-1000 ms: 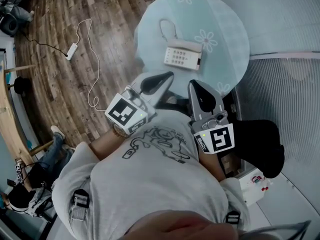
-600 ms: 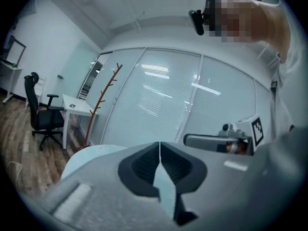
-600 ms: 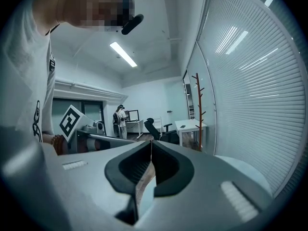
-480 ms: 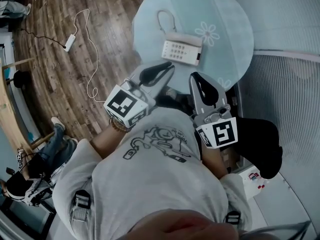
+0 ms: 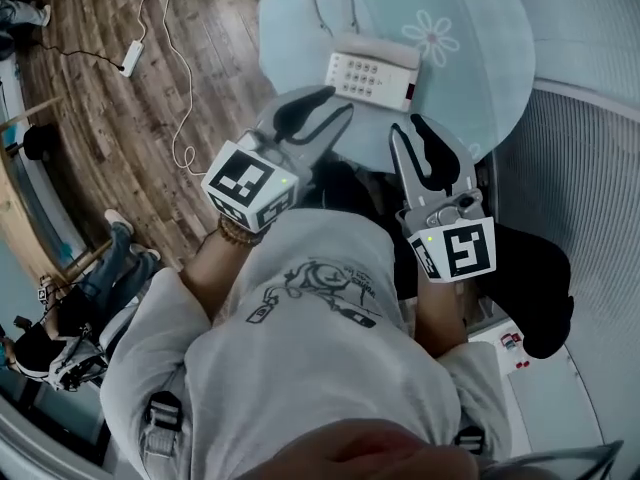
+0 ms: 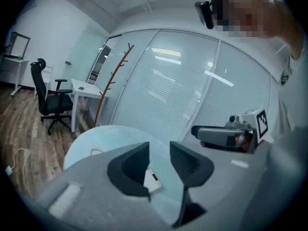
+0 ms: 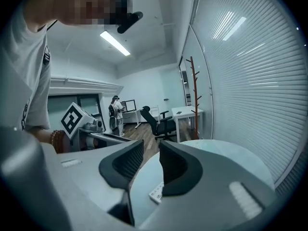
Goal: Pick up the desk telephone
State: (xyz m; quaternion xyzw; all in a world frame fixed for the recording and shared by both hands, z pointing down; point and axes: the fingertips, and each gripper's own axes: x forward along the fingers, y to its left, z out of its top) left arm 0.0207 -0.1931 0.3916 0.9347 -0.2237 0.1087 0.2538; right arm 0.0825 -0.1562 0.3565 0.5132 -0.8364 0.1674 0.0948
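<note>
Head view, looking steeply down past my grey shirt. Nearest to me are my two tongs, each with a square-marker cube at its back. My left gripper (image 5: 337, 103) and right gripper (image 5: 414, 126) point away from me, side by side and apart. Both have just been opening, so their jaws stand partly apart with nothing pressed between them.

Just beyond the tips lies the desk telephone (image 5: 372, 73). It is white, keypad up, and sits on the near part of a round pale blue table (image 5: 470, 78) printed with flowers. In the left gripper view a slice of the telephone shows through the jaw gap, but it lies past the jaws, not in them. In the right gripper view a corner of its keypad shows below the jaws in the same way.

The telephone's long axis runs crossways to the way my tongs point. The left gripper therefore faces its left end and the right gripper its right end. The left tips look slightly nearer to it. How high either gripper is above it, I cannot tell.

Farther off, a loop of cord (image 5: 335, 3) rests on the table behind the telephone.
</note>
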